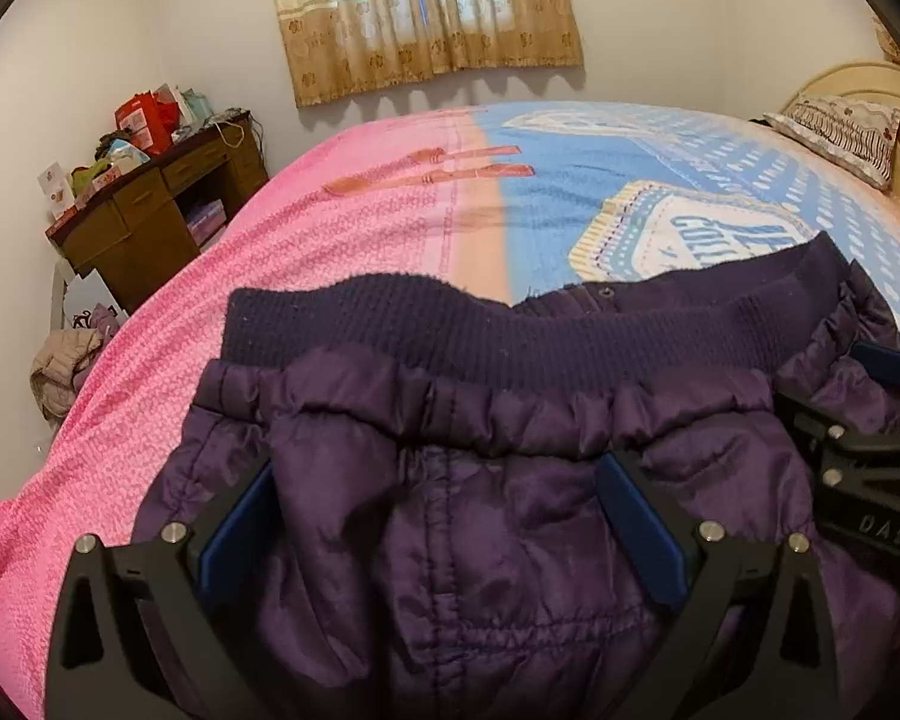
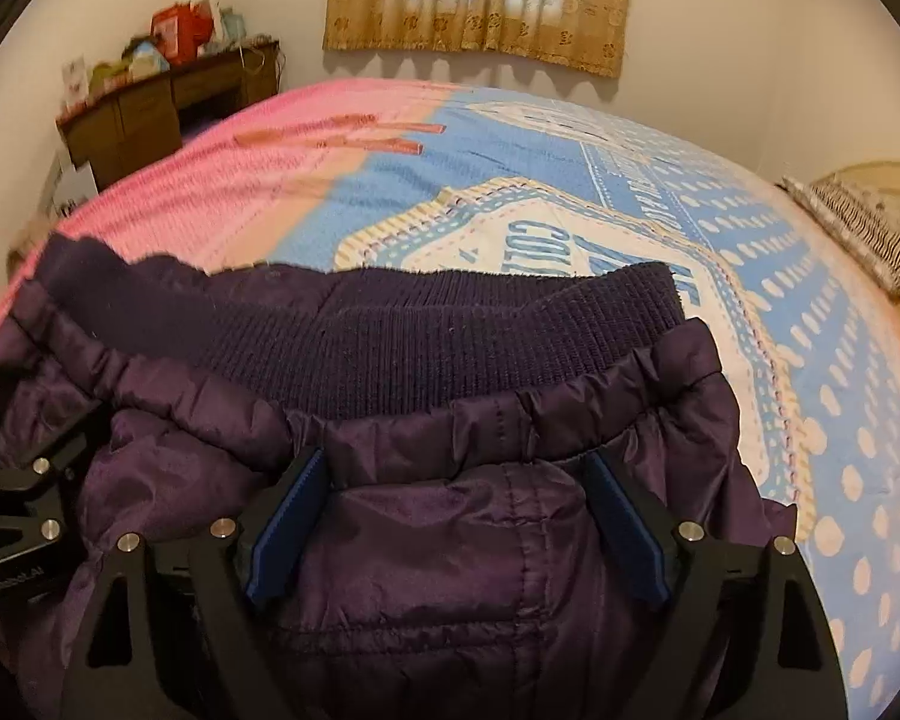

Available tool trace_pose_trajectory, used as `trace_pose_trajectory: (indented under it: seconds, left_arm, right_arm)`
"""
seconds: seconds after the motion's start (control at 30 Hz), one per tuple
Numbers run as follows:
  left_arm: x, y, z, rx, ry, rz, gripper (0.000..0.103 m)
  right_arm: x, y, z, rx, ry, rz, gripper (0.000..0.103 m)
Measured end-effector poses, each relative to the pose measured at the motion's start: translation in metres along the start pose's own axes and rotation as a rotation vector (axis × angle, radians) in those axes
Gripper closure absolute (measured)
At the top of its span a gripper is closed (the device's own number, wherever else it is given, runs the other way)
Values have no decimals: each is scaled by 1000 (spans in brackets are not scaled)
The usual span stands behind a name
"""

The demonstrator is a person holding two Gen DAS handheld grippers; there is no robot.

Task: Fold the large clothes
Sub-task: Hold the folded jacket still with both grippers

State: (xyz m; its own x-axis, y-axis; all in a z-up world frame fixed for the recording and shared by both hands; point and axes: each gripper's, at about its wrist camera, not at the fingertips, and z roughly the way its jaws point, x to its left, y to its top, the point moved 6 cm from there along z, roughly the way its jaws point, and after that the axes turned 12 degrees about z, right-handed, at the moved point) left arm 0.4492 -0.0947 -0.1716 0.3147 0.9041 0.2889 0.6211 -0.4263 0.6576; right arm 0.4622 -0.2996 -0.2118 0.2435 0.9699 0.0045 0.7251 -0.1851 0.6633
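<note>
A dark purple padded jacket [image 1: 468, 528] with a ribbed knit hem band [image 1: 510, 330] lies on the bed, hem end away from me. My left gripper [image 1: 435, 480] is open, fingers wide apart over the jacket's left half below the hem. My right gripper [image 2: 453, 474] is open too, fingers spread over the jacket [image 2: 450, 540] on its right half. The right gripper also shows at the right edge of the left wrist view [image 1: 870, 450], and the left gripper at the left edge of the right wrist view [image 2: 24, 498]. Neither pinches fabric.
The bed [image 1: 342, 222] has a pink and blue cover. A wooden desk [image 1: 150, 204] with clutter stands at the far left wall, clothes [image 1: 66, 372] lie on the floor beside it. A pillow [image 1: 840, 132] and headboard are at the far right, a curtained window [image 1: 426, 12] behind.
</note>
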Motion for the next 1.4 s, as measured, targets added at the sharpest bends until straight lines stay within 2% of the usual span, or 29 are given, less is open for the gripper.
trace_pose_trajectory:
  seconds: [0.3, 1.4]
  left_arm:
    - [-5, -4, 6, 52, 17, 25, 0]
    - [-5, -6, 9, 66, 28, 31, 0]
  right_arm:
    - [1, -2, 4, 10, -28, -21, 14]
    - [6, -5, 9, 11, -84, -54, 12]
